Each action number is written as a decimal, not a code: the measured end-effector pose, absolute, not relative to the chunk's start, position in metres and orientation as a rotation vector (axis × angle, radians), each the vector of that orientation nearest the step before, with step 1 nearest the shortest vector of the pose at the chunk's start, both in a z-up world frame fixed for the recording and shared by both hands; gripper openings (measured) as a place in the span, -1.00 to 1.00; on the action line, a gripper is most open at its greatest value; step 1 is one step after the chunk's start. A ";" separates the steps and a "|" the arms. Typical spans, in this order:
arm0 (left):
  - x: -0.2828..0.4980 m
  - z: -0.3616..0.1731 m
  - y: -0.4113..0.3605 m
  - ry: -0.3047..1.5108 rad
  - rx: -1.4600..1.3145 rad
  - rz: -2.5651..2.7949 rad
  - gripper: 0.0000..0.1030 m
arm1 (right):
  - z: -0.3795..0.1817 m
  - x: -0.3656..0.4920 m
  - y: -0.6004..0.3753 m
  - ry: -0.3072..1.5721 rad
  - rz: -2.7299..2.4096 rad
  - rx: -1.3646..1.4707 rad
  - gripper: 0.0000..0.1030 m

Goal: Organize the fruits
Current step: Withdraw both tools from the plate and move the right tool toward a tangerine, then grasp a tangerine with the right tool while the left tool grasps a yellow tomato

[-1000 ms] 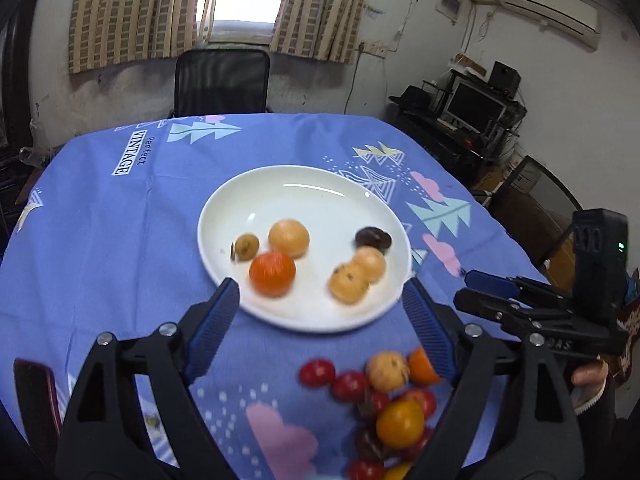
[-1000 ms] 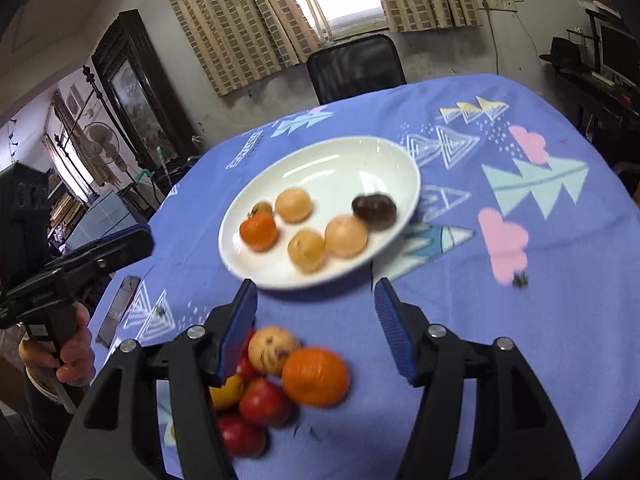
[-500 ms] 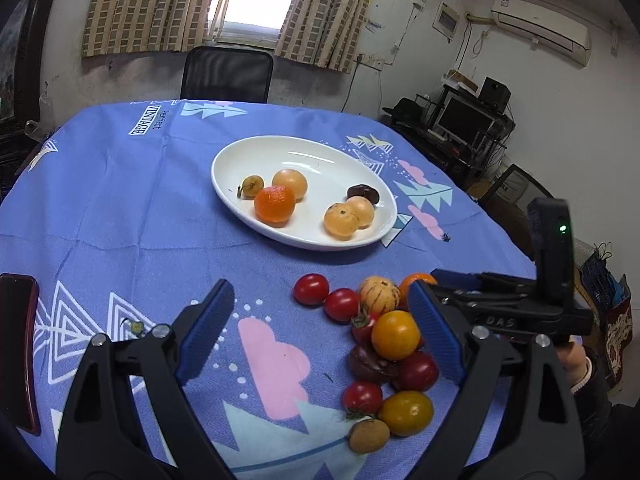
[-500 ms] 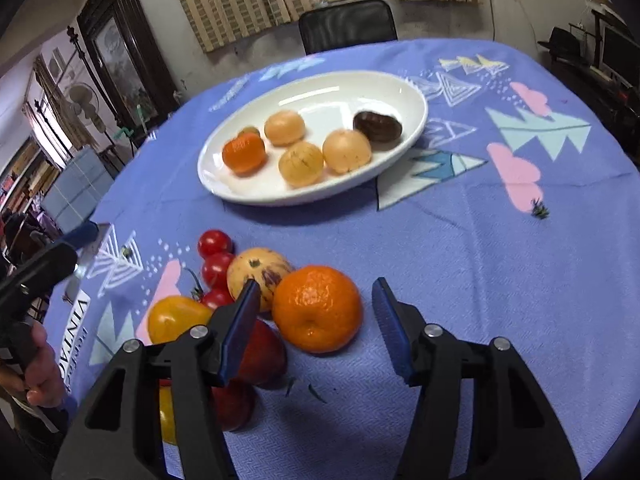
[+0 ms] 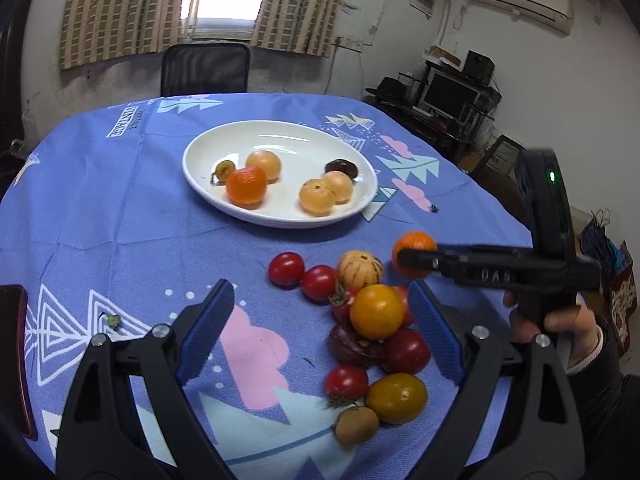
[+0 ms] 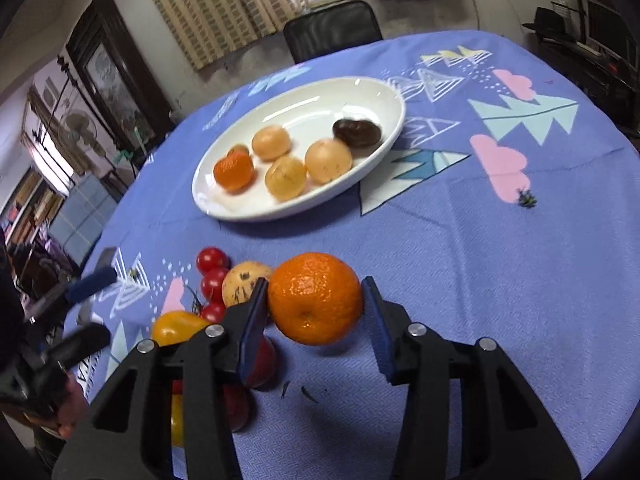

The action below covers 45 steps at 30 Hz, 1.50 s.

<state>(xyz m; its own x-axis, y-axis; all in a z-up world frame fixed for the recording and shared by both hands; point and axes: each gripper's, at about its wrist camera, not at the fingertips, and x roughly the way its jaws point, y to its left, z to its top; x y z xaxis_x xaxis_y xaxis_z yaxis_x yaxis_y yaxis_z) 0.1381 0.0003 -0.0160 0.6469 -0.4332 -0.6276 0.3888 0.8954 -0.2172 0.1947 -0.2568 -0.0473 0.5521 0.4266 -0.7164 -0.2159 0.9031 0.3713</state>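
A white plate on the blue tablecloth holds a mandarin, several pale round fruits and a dark one. Nearer lies a pile of loose fruit: red cherry tomatoes, a speckled pale fruit, a yellow tomato. At the pile's right edge sits an orange. My right gripper is shut on it, both blue pads against its sides. My left gripper hovers open over the pile, holding nothing.
A dark red phone lies at the table's left edge. A black chair stands behind the table under the window. A desk with a monitor is at the right. A person's hand holds the right gripper's handle.
Both grippers drew back from the plate toward the loose pile. My right gripper came down around the orange and its pads narrowed onto it. The left gripper stayed open.
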 end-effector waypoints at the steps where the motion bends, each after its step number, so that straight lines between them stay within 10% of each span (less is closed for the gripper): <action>1: 0.137 -0.016 -0.004 0.728 -0.048 -0.478 0.75 | -0.046 0.195 -0.260 0.907 0.376 0.262 -0.09; 7: 0.130 -0.022 -0.030 0.709 0.059 -0.519 0.73 | -0.046 0.196 -0.268 0.909 0.357 0.303 -0.09; 26: 0.143 -0.046 -0.051 0.804 0.074 -0.569 -0.25 | -0.042 0.196 -0.272 0.906 0.356 0.321 -0.09; 45: 0.142 -0.041 -0.043 0.788 0.047 -0.567 -0.25 | -0.044 0.195 -0.269 0.899 0.349 0.293 -0.09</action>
<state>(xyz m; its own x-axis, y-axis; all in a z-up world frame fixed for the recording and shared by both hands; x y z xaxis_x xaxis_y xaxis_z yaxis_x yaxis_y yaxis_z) 0.1424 -0.0434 -0.0407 0.5647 -0.4647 -0.6821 0.4986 0.8506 -0.1667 0.1954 -0.2689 -0.0435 0.5734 0.4136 -0.7072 -0.1720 0.9047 0.3898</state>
